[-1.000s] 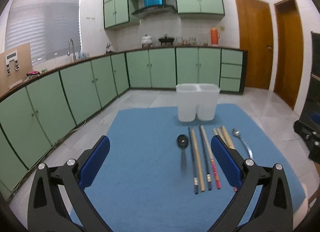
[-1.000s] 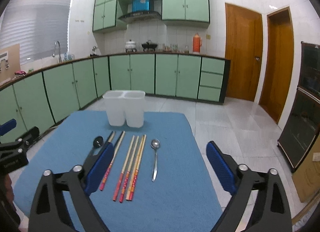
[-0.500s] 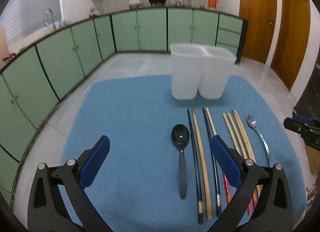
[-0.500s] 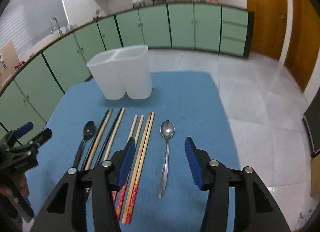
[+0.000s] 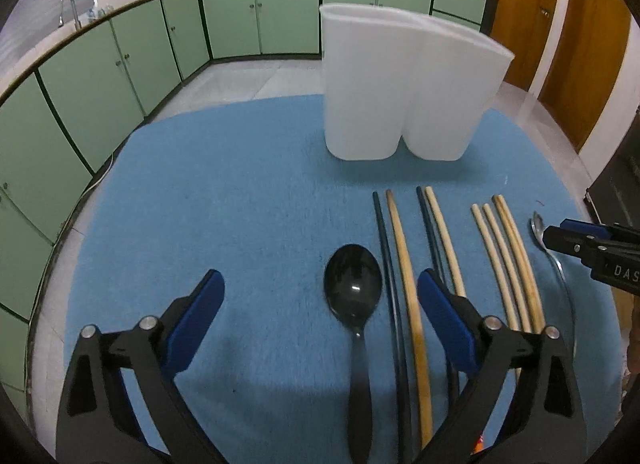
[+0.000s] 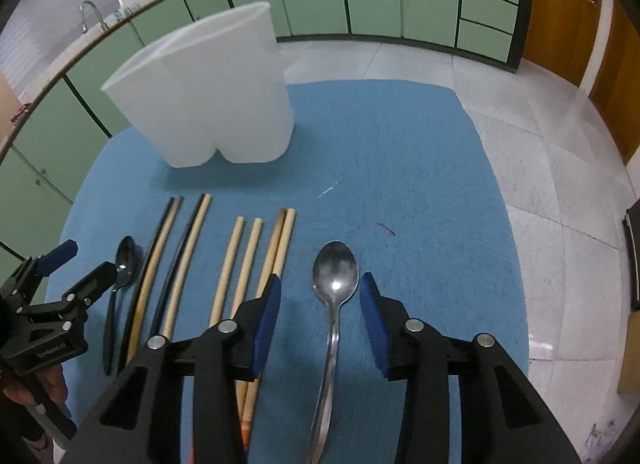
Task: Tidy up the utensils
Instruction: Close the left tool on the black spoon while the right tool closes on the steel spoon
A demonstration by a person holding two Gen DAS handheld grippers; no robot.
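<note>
hovering over a desk covered with a blue fuzzy cloth [image 5: 240,191], the left gripper [image 5: 320,296] has its blue-padded jaws spread wide and closing slightly, holding nothing. the glossy black plastic spoon [image 5: 353,288] lies on the cloth between the jaws, untouched, bowl pointing far and handle running near. just right of it lie a thin black chopstick [image 5: 386,260] and a pale wooden chopstick [image 5: 404,264], then a second dark and pale pair [image 5: 442,240] partly behind the right-hand pad, then three more light wooden chopsticks [image 5: 504,260] further right.

the right gripper [image 6: 320,302] points down at the shiny metal spoon [image 6: 335,276] at the right end of the row. its jaws are about half open and closing, one pad on each side of the spoon's bowl and neck; neither pad touches it and the spoon lies flat on the cloth. in the right wrist view the left pad sits just beside the nearest wooden chopstick pair [image 6: 280,248], whose near ends show red-orange paint.

at the far side of the cloth stands a translucent white plastic holder with two compartments [image 5: 404,87], upright, well apart from the row of utensils; its inside cannot be seen. green cabinet doors [image 5: 132,55] curve around the far and left sides of the room, and brown wooden doors [image 5: 560,47] stand at the far right above a pale tiled floor [image 6: 540,135].
</note>
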